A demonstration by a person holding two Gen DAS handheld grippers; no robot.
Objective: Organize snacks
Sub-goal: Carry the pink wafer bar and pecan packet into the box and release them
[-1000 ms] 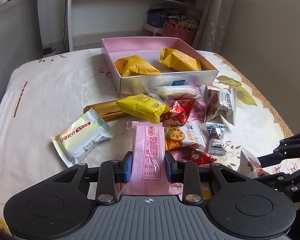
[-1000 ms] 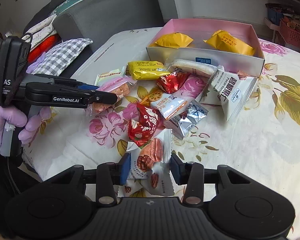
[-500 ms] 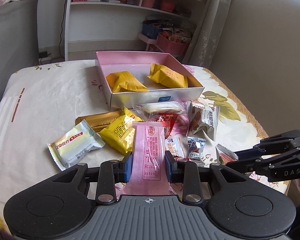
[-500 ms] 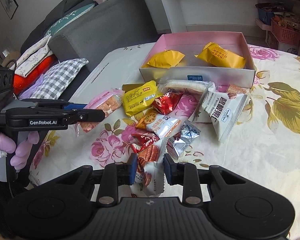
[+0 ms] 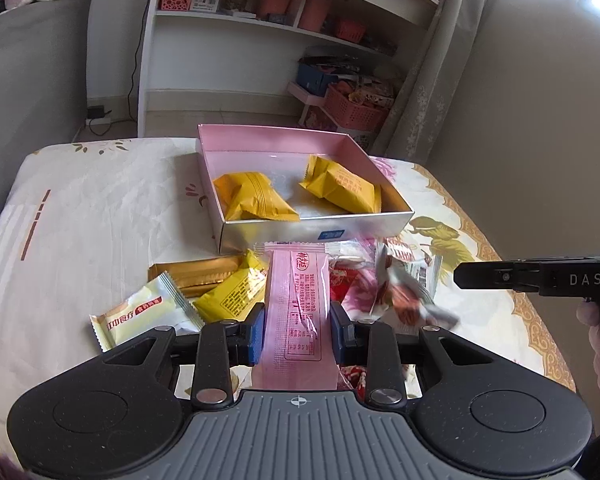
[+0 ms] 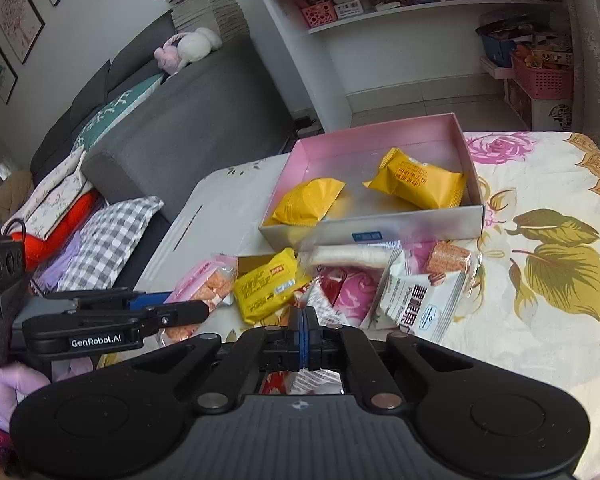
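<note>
A pink open box (image 5: pixel 312 233) stands at the far middle of the table, holding two yellow packets (image 5: pixel 252 200) (image 5: pixel 342 189). My left gripper (image 5: pixel 298 328) is shut on a long pink snack packet (image 5: pixel 296 300), held above the loose pile; from the right wrist it shows at the left (image 6: pixel 172 314) with the packet (image 6: pixel 204 284). My right gripper (image 6: pixel 304 322) has its jaws pressed together on a white pecan packet (image 6: pixel 314 380). In the left wrist view that packet (image 5: pixel 400 292) hangs off the table by the right gripper (image 5: pixel 460 276).
Loose snacks lie in front of the box: a yellow packet (image 6: pixel 268 284), a white pouch (image 6: pixel 416 300), a cream packet (image 5: pixel 148 316), a gold bar (image 5: pixel 196 272). A grey sofa (image 6: pixel 180 120) flanks the table's left; shelves (image 5: pixel 260 40) stand behind.
My right gripper closed on the pecan packet and lifted it off the cloth. Both grippers rose; the left still carries the pink packet.
</note>
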